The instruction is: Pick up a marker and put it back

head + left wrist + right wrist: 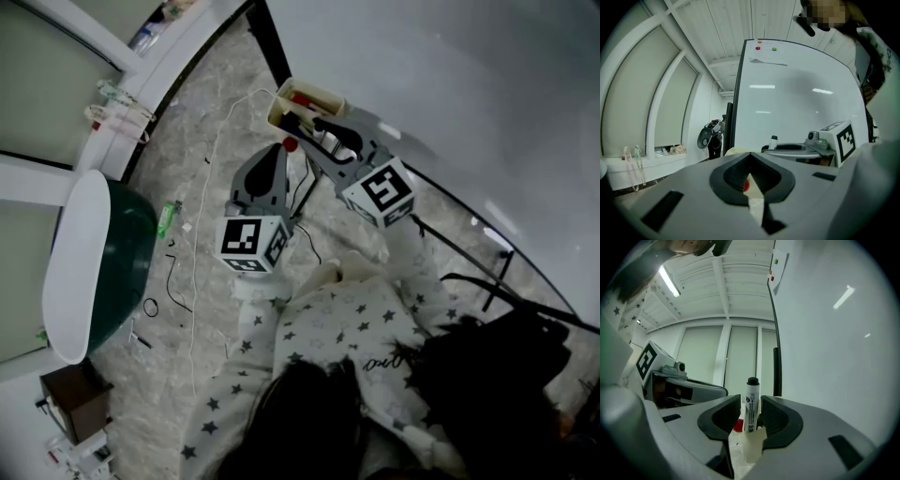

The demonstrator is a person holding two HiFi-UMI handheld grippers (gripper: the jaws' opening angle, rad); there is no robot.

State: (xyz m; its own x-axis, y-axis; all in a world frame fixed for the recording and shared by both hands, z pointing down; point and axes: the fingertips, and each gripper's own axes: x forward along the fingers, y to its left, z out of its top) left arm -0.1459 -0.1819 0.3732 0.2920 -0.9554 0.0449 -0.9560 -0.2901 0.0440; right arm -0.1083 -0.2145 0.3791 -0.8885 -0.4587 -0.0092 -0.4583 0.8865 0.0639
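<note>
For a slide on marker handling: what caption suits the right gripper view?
Open right gripper flanking an upright black-capped marker in its holder, beside a whiteboard.

Pale marbled floor point(202, 103) fills the left of the frame, with a thin white cable point(193, 309) trailing down its middle and black cords point(172, 272) looped at centre left. A small green object point(167, 218) lies beside a dark green, white-topped tub point(127, 253). A brown box point(73, 398) sits at lower left.

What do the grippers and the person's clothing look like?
The left gripper and right gripper are grey moulded shells with black ribbed pads. Each carries a white cube with black square markers. The clothing is pale with dark stars.
</note>
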